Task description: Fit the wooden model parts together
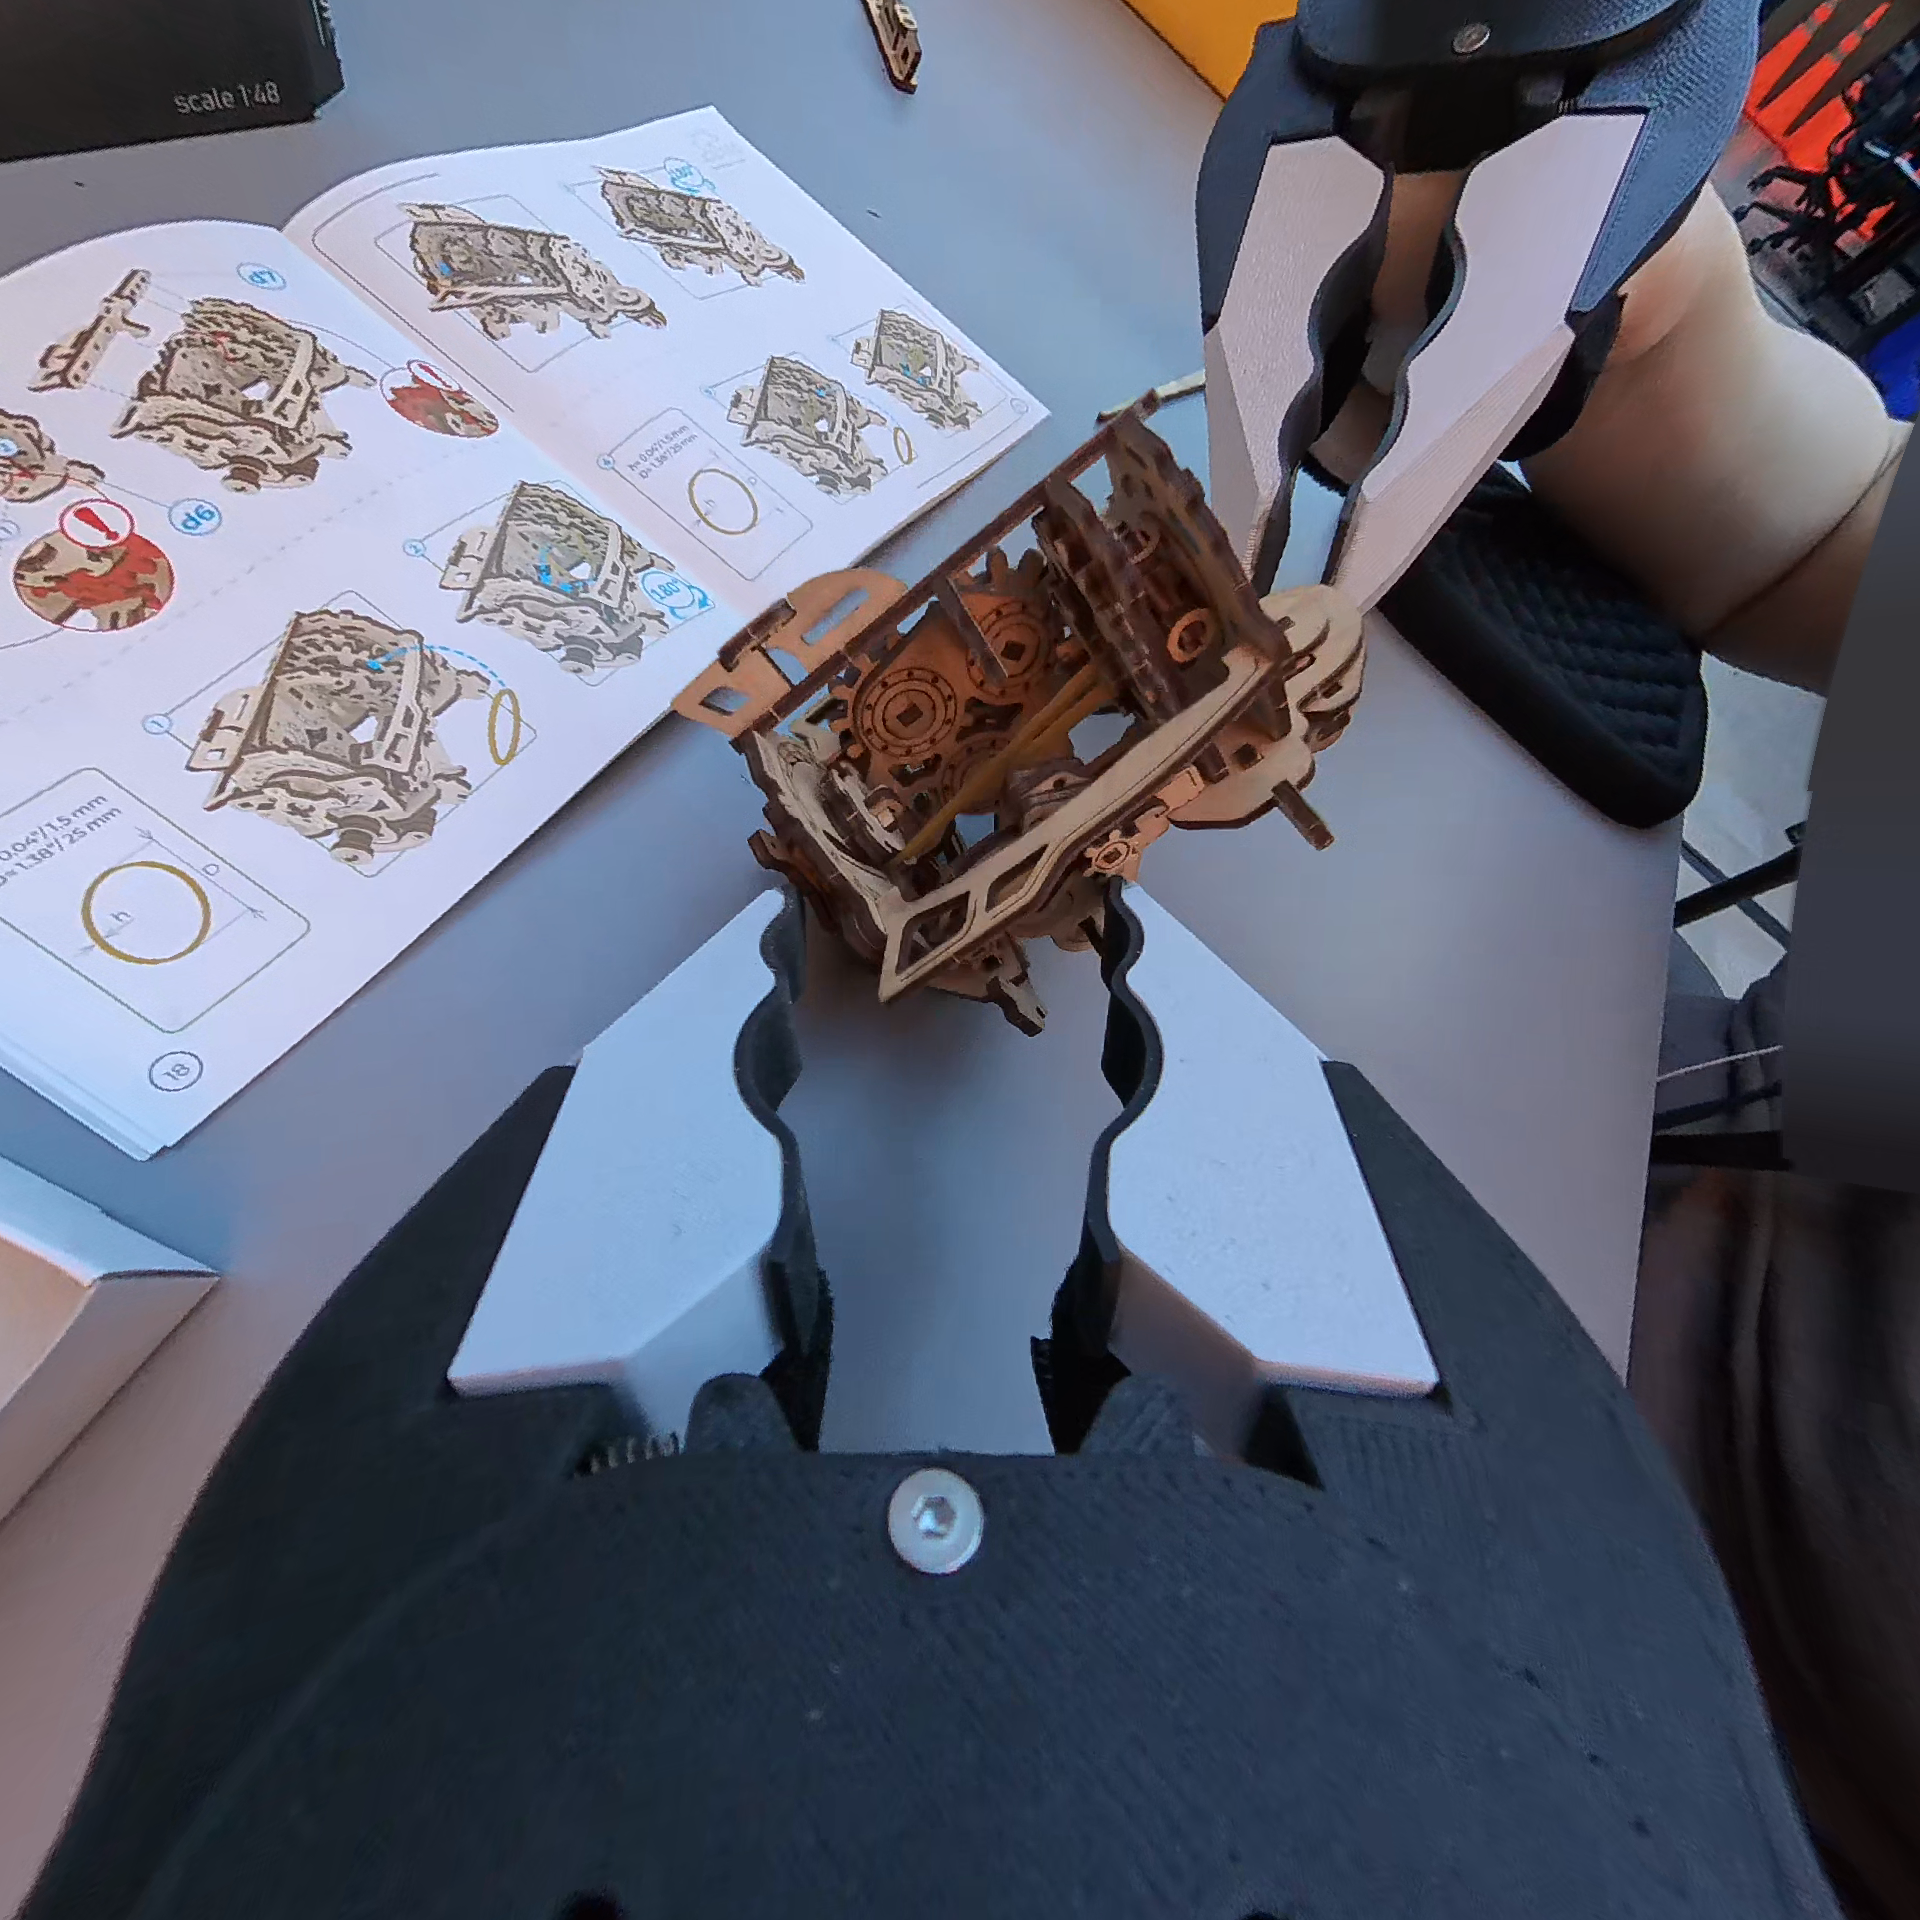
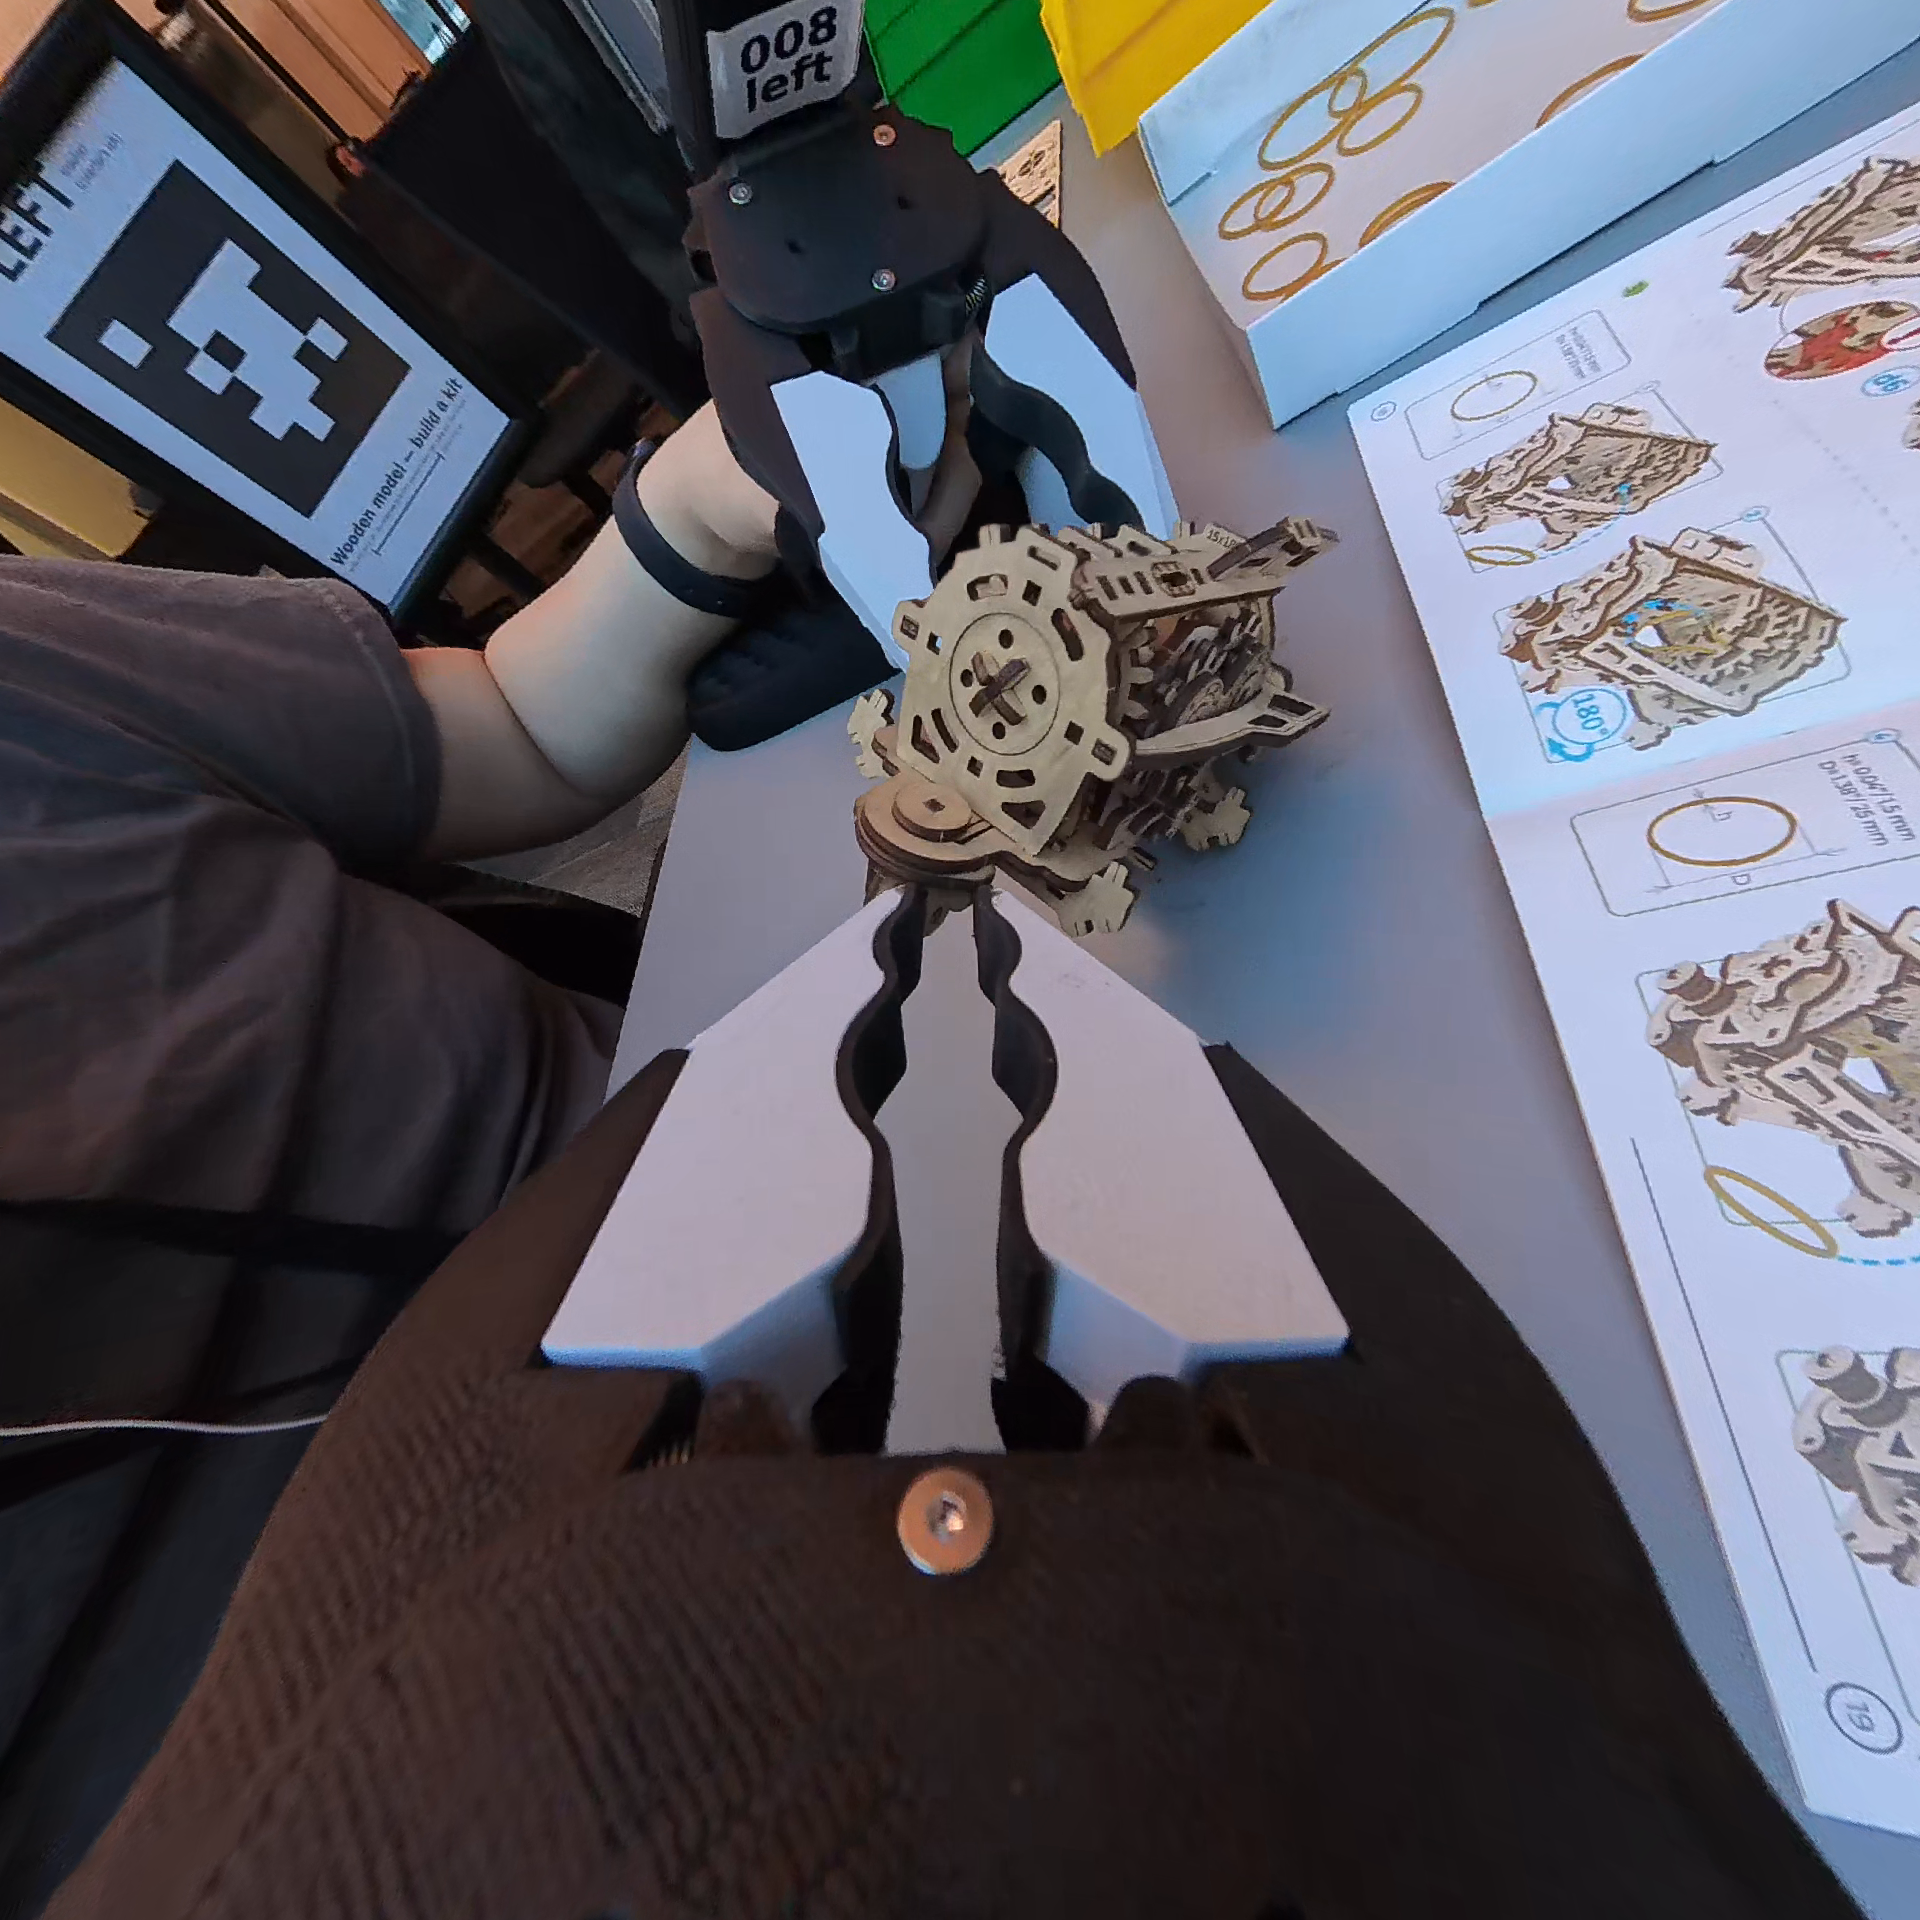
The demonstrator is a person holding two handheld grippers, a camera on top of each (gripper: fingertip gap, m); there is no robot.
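Note:
The partly built wooden model is a frame full of gears with a rubber band inside, tilted just above the grey table. My left gripper is shut on its lower end, with one fingertip on each side. My right gripper comes in from the upper right. It is nearly closed, shut on a round wooden knob on the model's side. In the right wrist view, my right gripper pinches that knob below the model's round end plate. The left gripper's fingers stand behind the model.
An open instruction booklet lies left of the model; it also shows in the right wrist view. A white box of rubber bands, a black box, a loose wooden part and a black wrist rest lie around. The person's arm is at the table edge.

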